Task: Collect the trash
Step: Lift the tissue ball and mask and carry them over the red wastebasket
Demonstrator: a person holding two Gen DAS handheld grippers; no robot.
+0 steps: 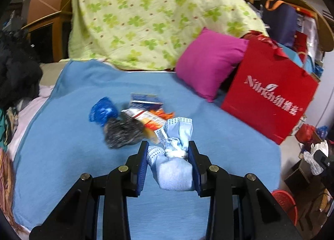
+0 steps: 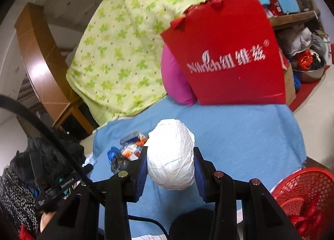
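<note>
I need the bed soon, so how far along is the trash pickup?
Nothing looks binned yet, though the red basket is only partly in view. In hand: the left claw grips a knotted face mask, the right claw a white paper ball. Left on the blue blanket: a blue wad, a speckled wad and wrappers.

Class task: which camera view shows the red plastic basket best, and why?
The right wrist view: the red basket shows its mesh wall, rim and red contents at lower right. The left wrist view catches only a sliver behind the gripper's frame.
</note>
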